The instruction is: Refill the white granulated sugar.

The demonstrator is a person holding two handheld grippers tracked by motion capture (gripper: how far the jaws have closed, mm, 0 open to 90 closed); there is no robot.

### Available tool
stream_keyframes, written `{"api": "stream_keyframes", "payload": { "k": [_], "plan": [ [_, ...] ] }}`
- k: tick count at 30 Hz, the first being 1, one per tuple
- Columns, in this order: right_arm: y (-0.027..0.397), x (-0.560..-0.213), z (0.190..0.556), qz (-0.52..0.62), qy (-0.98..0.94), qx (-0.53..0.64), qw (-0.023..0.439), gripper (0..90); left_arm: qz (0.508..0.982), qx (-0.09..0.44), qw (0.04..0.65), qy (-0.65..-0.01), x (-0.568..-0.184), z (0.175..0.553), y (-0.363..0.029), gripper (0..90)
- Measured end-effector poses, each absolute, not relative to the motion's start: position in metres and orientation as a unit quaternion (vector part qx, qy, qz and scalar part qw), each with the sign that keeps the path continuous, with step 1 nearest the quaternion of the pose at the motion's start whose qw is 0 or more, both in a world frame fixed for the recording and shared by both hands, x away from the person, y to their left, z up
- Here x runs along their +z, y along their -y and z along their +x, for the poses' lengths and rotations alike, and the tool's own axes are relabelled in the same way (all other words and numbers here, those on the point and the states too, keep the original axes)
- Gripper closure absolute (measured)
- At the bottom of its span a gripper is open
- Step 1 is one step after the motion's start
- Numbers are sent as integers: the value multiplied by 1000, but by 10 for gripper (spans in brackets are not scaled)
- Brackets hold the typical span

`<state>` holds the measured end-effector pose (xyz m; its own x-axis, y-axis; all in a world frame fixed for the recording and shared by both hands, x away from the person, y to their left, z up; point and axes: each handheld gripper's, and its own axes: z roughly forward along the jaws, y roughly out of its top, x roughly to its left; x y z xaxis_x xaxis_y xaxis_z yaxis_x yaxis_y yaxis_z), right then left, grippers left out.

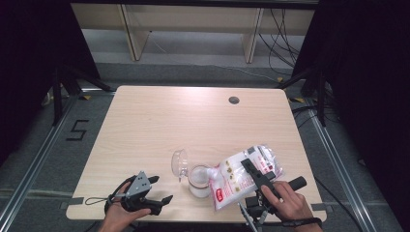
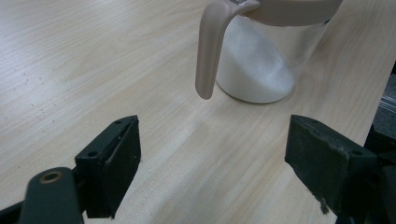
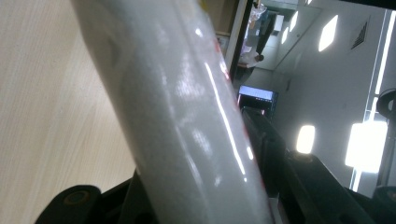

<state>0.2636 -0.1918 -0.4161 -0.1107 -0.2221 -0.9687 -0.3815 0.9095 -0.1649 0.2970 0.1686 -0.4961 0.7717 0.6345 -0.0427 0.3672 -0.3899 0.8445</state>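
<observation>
We are pouring a white powder from a plastic bag [image 1: 244, 175] into a glass jar [image 1: 199, 181] that stands low in the middle of the high view, near the front edge of the table [image 1: 159, 121]. Our right gripper [image 1: 258, 178], at the lower right of that frame, is clamped on the bag, which is tilted so that one corner reaches down to the jar's mouth; in the right gripper view the bag [image 3: 187, 116] runs up between the jaws and is pinched there. Our left gripper [image 1: 162, 191], at the lower left, rests on the table with its jaws spread wide and nothing between them, pointing at the jar from just beside it. In the left gripper view the jar [image 2: 268, 56] sits at the top of the frame, its beige handle [image 2: 210, 51] hanging toward us, and the powder lies in a slope that fills a good part of the glass. The hinged lid [image 1: 179, 162] stands open to the upper left of the jar. We judge the pour well under way: the bag is still bulky, so more powder may follow, and then the lid has to be closed.
</observation>
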Motion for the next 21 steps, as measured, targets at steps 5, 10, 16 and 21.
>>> {"api": "stream_keyframes", "payload": {
  "k": [5, 10, 16, 21],
  "plan": [
    [192, -416, 264, -206, -744, 70, 632, 666, 822, 145, 459, -304, -496, 297, -169, 181],
    [192, -415, 263, -201, -747, 69, 631, 666, 821, 145, 461, -306, -496, 297, -169, 180],
    [193, -413, 262, -191, -748, 77, 631, 668, 816, 139, 463, -318, -497, 296, -168, 181],
    [193, -410, 263, -208, -740, 79, 635, 668, 816, 139, 463, -318, -497, 296, -167, 181]
  ]
}}
